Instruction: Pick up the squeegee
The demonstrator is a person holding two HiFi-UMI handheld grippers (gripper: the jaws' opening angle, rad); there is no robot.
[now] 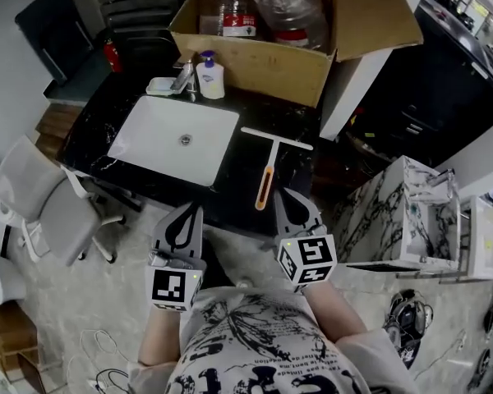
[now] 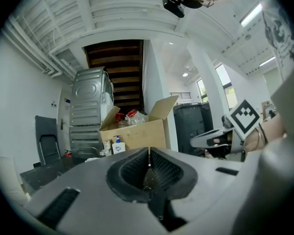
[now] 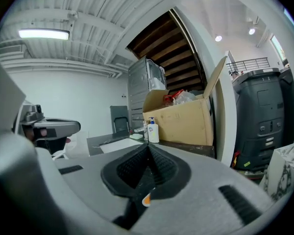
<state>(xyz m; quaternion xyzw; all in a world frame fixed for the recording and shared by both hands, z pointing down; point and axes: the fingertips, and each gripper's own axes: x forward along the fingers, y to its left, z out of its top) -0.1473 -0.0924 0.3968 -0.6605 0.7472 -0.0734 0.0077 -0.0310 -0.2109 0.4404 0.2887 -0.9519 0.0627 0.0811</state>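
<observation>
The squeegee (image 1: 265, 179) lies on the black counter (image 1: 238, 195), orange handle toward me, white blade (image 1: 276, 139) at the far end. My right gripper (image 1: 281, 194) is shut and empty, its tips just right of the handle's near end. A sliver of the orange handle (image 3: 146, 199) shows below its closed jaws in the right gripper view (image 3: 148, 147). My left gripper (image 1: 195, 207) hovers at the counter's near edge, left of the handle. Its jaws meet at the tips (image 2: 148, 153) with nothing between them.
A white sink (image 1: 177, 138) is set in the counter left of the squeegee. Behind it stand a soap bottle (image 1: 210, 76), a soap dish (image 1: 163, 86) and an open cardboard box (image 1: 263, 64) holding water bottles. A grey chair (image 1: 49, 203) is at left, a marbled cabinet (image 1: 403, 212) at right.
</observation>
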